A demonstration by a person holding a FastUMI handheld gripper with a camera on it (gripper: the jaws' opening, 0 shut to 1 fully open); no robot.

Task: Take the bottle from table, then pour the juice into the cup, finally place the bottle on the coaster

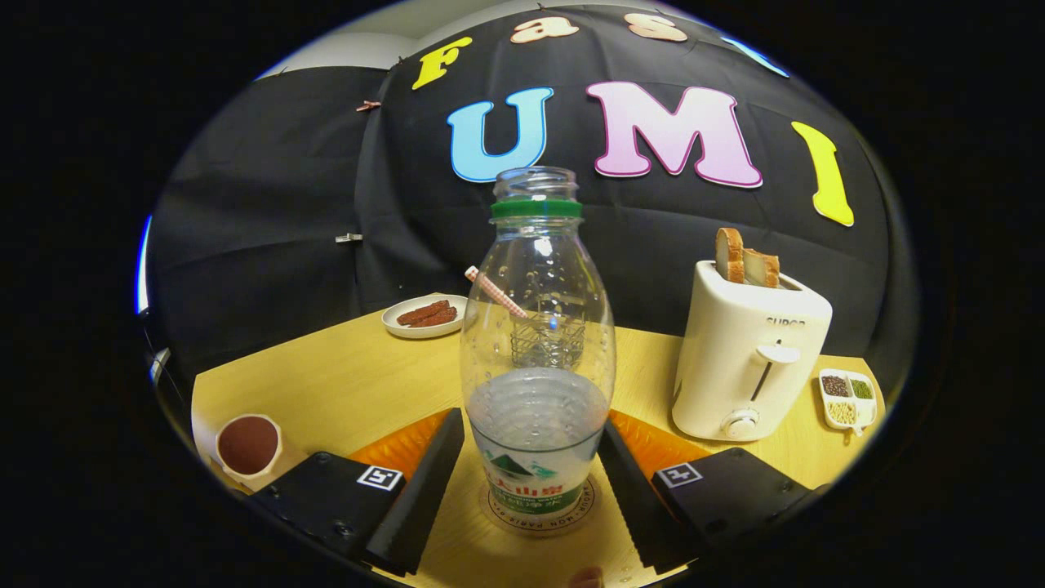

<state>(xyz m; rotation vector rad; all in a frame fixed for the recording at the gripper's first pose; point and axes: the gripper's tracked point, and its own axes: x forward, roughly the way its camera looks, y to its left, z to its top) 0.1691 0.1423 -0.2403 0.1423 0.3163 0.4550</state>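
Observation:
A clear plastic bottle (537, 327) with a green neck ring and no cap stands upright on a round coaster (532, 523) on the wooden table. It holds a little clear liquid low down. My gripper (535, 420) has a finger against each side of the bottle's lower body, shut on it. A pale cup (247, 447) with dark reddish liquid stands to the left, beside the left finger.
A white toaster (747, 355) with bread slices stands beyond the right finger, with a small dish of grains (847, 398) to its right. A plate of sausages (426, 315) sits far left. Seen through the bottle, a glass with a straw (549, 341) stands behind it.

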